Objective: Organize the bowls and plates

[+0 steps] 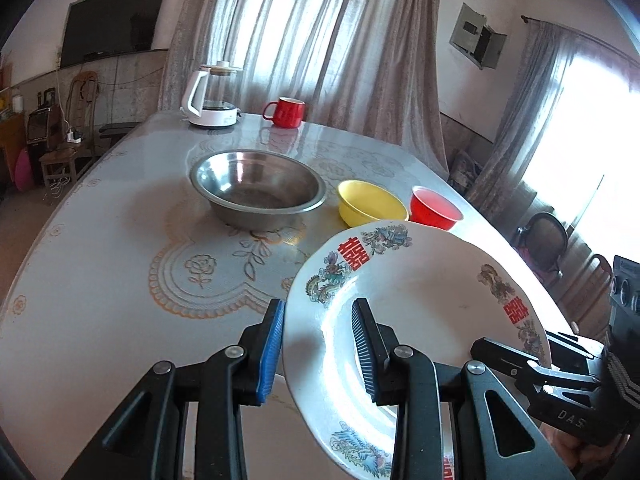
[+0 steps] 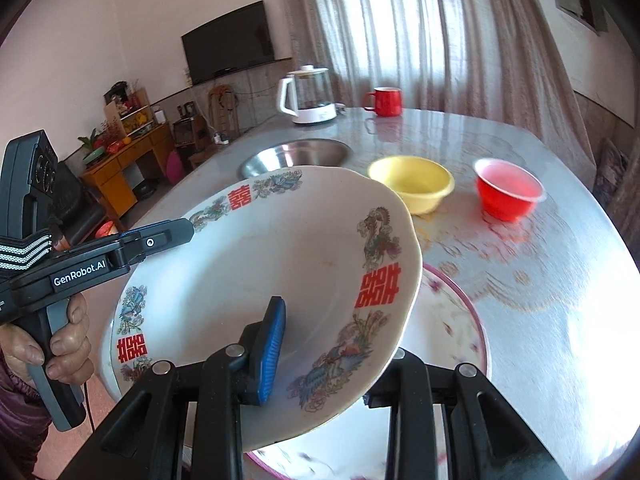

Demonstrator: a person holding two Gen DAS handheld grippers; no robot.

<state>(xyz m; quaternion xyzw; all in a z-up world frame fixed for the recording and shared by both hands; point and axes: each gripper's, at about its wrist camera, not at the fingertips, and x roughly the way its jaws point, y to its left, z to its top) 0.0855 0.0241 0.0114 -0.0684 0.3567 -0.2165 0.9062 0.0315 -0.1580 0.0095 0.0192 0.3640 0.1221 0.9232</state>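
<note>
While you've got both grippers clamped on that white plate (image 2: 260, 280) with the red characters and dragon prints, it's up in the air and tilted over the near end of the table (image 1: 100, 240). Your left gripper (image 1: 320, 344) has the plate's left rim pinched between its blue pads, one pad on the underside and one on the top face, jaws only narrowly apart. Your right gripper (image 2: 320, 352) is doing the same on the opposite rim: one blue pad sits on the top face, the other jaw is tucked under the plate where you can barely see it. From the right wrist view you can see your hand (image 2: 60, 344) wrapped around the left gripper's handle. Right under the lifted plate there's a second plate (image 2: 460, 328) with a pink rim, lying flat on the table and partly hidden, kind of blurry too. Farther back, the metal bowl (image 1: 258, 188) sits near the middle of the table, with the yellow bowl (image 1: 372, 202) just beside it to the right and the red bowl (image 1: 436, 206) next to that, all three apart from each other. At the far end are a white kettle (image 1: 210, 98) and a red mug (image 1: 286, 112).
</note>
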